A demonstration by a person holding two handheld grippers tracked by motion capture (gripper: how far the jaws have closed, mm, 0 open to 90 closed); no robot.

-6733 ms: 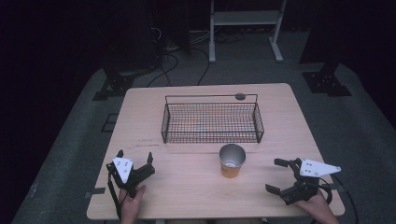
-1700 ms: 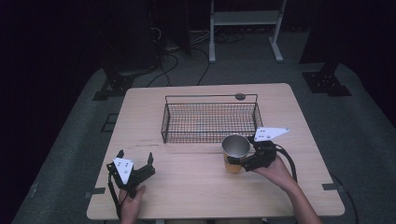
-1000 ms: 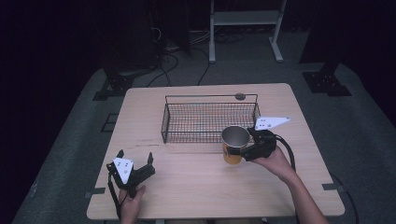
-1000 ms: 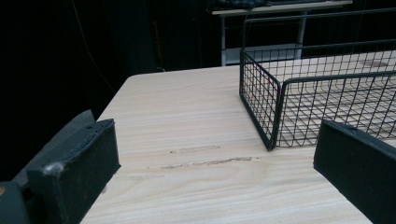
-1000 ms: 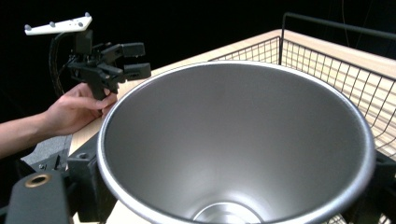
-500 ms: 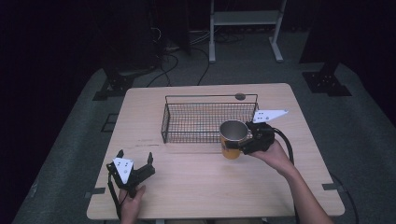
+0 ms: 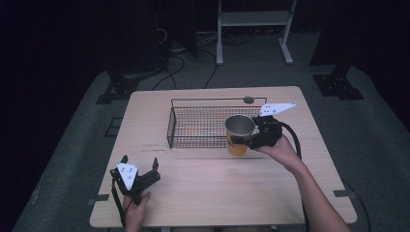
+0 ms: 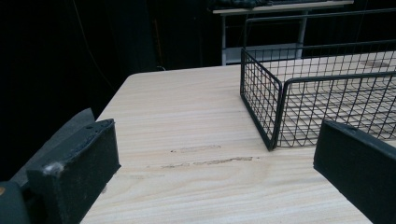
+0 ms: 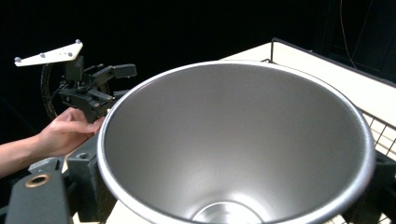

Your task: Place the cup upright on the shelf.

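Observation:
An orange cup (image 7: 238, 134) with a silver metal inside (image 9: 233, 144) hangs above the table at the front right corner of the black wire basket (image 7: 193, 126). My right gripper (image 7: 247, 140) is shut on the cup from its right side, and the cup stands upright. The cup's wide mouth hides most of the right gripper's jaws in the right gripper view. My left gripper (image 7: 140, 166) rests near the table's front left edge, open with nothing between its jaws. The basket's near left corner (image 8: 273, 116) lies ahead of it to the right.
The wooden table (image 7: 203, 193) carries a small dark round object (image 7: 248, 100) behind the basket. The basket looks empty. A white metal stand (image 7: 251, 29) and cables lie on the floor beyond the table. The other hand with the left gripper (image 9: 100, 86) appears far off.
My right gripper reached in from the front right, shut on the cup, lifted it off the table and carried it back toward the basket. The left gripper has stayed still.

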